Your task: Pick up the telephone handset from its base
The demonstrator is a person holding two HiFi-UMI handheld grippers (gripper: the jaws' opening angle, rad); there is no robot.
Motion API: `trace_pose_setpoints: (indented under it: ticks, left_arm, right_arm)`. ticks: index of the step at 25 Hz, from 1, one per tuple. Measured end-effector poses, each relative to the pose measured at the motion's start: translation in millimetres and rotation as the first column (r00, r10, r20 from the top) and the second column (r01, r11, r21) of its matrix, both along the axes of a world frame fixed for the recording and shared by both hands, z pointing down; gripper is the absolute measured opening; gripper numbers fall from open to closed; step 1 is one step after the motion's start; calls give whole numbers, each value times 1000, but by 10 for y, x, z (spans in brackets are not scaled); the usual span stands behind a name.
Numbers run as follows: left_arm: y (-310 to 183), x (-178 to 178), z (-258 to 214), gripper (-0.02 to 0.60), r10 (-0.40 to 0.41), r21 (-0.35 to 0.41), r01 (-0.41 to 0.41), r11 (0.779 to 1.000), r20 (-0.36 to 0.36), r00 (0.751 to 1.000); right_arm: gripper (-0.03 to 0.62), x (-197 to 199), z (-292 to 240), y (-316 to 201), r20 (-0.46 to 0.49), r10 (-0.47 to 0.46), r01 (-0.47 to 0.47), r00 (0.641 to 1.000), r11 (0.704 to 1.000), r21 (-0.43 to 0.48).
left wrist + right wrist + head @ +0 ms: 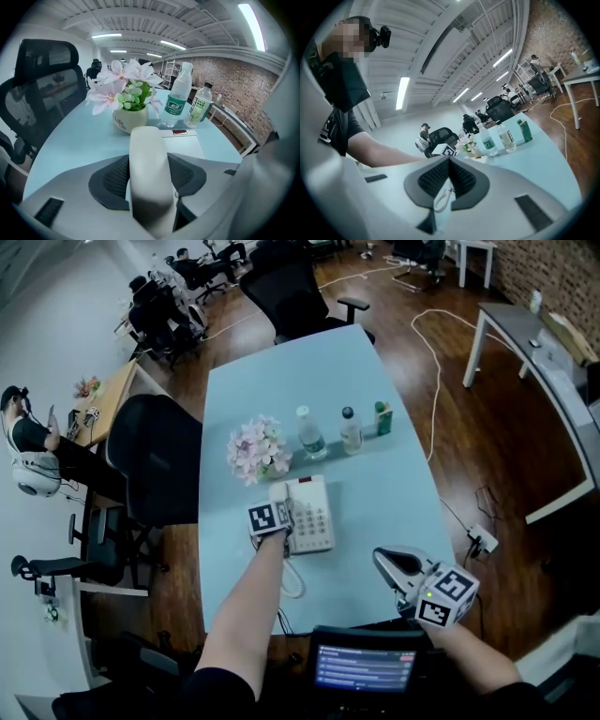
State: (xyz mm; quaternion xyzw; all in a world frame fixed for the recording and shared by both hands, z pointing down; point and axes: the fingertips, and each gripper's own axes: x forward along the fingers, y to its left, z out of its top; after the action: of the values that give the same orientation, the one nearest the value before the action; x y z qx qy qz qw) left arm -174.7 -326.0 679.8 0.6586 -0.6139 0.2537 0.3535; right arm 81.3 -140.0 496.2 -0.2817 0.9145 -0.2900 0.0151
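Left hand-held gripper (pixel 149 177) clamps handset (pixel 146 140); right hand-held gripper (pixel 449 165) clenched; pot (pixel 127 123) reads "Life"

The handset (pixel 146 154) is smooth off-white plastic with a soft sheen, and the telephone base (pixel 314 521) has the same finish. The left gripper (pixel 150 183) has a matt, pale grey plastic shell; its pads (pixel 110 180) are dark, dull and finely ribbed. The table (pixel 281 390) has a smooth, pale blue top that reflects a little. The taller bottle (pixel 177 96) is clear, glossy plastic. The flower pot (pixel 127 121) is cream and shiny, and the flowers (pixel 119 82) may be cloth, though that is hard to tell from here. The floor (pixel 450 418) is polished dark wood, the wall (pixel 234 79) is rough red brick, and the chair back (pixel 42 89) is black mesh.
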Motion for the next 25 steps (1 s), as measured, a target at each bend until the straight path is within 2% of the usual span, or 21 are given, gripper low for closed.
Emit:
trace_pose_setpoints:
  ticks: [3, 7, 11, 14, 20, 25]
  left_arm:
    - [48, 7, -117, 233, 0, 36, 2, 999, -35, 999]
    - [183, 98, -384, 233, 59, 106, -47, 993, -107, 993]
    - [427, 132, -805, 232, 121, 205, -81, 975, -190, 974]
    - [718, 59, -1140, 232, 144, 279, -68, 958, -263, 954]
    - [1475, -89, -1816, 232, 225, 426, -38, 904, -398, 889]
    - [2293, -269, -2272, 232, 291, 531, -10, 847, -448, 845]
  right_arm:
    - [17, -99, -45, 43, 1, -8, 8, 1000, 1000, 9]
    - [17, -282, -116, 137, 22, -25, 25, 999, 1000, 12]
    - [17, -522, -258, 292, 75, -62, 61, 995, 998, 25]
    - [17, -673, -344, 415, 89, -71, 67, 994, 997, 41]
    - [17, -882, -531, 646, 134, -66, 56, 989, 995, 78]
    - [17, -1020, -548, 792, 161, -63, 52, 985, 996, 70]
